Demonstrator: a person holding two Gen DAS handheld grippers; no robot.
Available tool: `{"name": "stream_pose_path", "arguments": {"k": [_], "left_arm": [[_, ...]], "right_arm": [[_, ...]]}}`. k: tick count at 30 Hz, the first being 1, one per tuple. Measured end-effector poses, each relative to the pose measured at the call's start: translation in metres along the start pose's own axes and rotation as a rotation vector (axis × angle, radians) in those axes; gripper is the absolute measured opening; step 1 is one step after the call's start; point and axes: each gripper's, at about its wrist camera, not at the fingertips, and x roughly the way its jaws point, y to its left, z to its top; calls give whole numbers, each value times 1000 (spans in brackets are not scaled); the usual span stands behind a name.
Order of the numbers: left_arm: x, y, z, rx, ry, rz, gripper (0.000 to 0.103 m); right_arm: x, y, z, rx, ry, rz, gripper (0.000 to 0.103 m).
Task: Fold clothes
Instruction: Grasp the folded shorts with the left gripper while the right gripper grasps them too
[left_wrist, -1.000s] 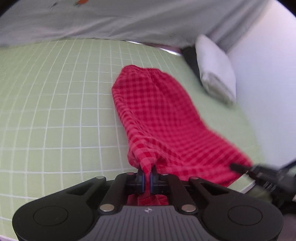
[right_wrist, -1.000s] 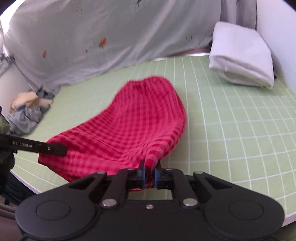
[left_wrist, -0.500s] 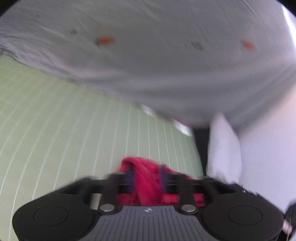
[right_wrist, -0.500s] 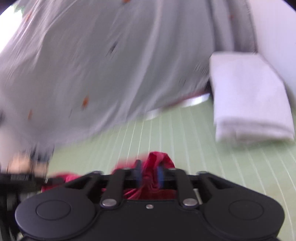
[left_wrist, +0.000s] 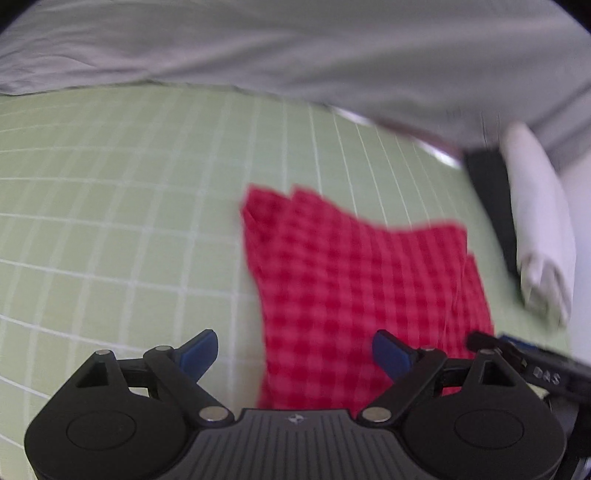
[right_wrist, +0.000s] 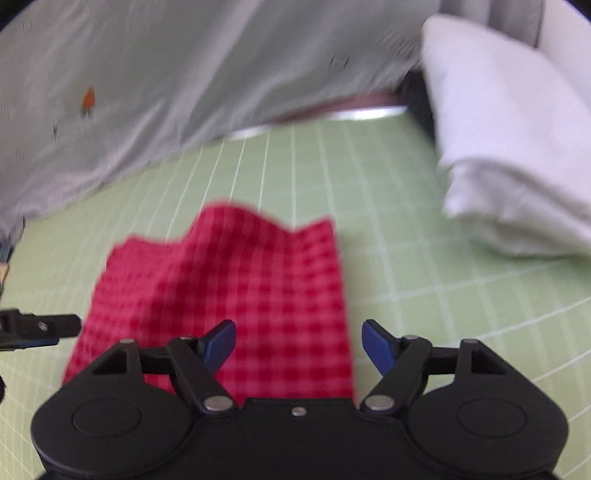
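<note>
1. Red checked cloth (left_wrist: 354, 295) lies folded on the green mat (left_wrist: 110, 221), its far edge wavy, with a second layer peeking out along the right side; in the right wrist view the same cloth (right_wrist: 236, 288) rises in a soft ridge at the middle
2. The weave is a small gingham, red on darker red, and it looks soft and thin; both views are blurred, so the finer detail is lost
3. Left gripper (left_wrist: 295, 354) hangs over the cloth's near left edge, blue-tipped fingers spread wide, nothing between them
4. Right gripper (right_wrist: 299, 345) sits over the near right edge, jaws wide apart too, gripping nothing; each gripper's black tip shows at the side of the other's view
5. The mat is pale green with a white square grid, flat and smooth
6. To the right, well apart from the cloth, a folded white bundle (right_wrist: 509, 155) with thick rounded folds
7. Behind, a grey sheet (right_wrist: 184, 74) hangs in loose creases, an orange mark on it
</note>
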Motion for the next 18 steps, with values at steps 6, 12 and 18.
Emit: {"name": "stream_pose_path", "arguments": {"k": [6, 12, 18], "left_arm": [[16, -10, -10, 16, 19, -68, 91], [22, -13, -14, -18, 24, -159, 40], [5, -28, -26, 11, 20, -258, 11]], "right_arm": [[19, 14, -9, -26, 47, 10, 82], [24, 30, -13, -46, 41, 71, 70], [4, 48, -17, -53, 58, 142, 8]]}}
